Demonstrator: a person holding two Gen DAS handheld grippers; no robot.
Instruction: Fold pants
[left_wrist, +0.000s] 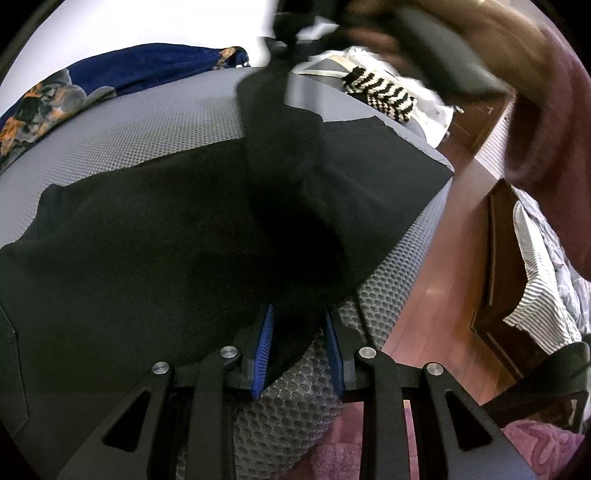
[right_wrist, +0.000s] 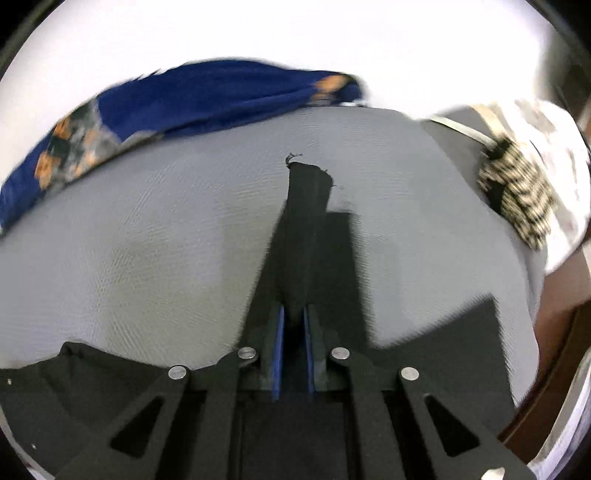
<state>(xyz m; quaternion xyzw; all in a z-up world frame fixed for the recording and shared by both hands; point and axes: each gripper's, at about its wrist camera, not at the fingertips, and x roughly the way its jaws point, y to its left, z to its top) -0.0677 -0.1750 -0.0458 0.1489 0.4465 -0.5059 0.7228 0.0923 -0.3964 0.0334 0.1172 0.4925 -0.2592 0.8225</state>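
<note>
Two claws, left claw (left_wrist: 298, 325) and right claw (right_wrist: 293, 325), each pinch soft black pants (left_wrist: 147, 236) over honeycomb-mesh mattress (left_wrist: 155, 122).

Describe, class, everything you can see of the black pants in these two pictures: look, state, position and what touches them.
The black pants are plain, matte, soft-looking cloth, spread mostly flat across the grey mesh mattress. One leg is lifted off the surface in a narrow twisted strip; its frayed hem end sticks out past the right gripper, whose blue pads are shut on it. The left gripper pinches another part at the mattress's near edge. The right view is motion-blurred.
</note>
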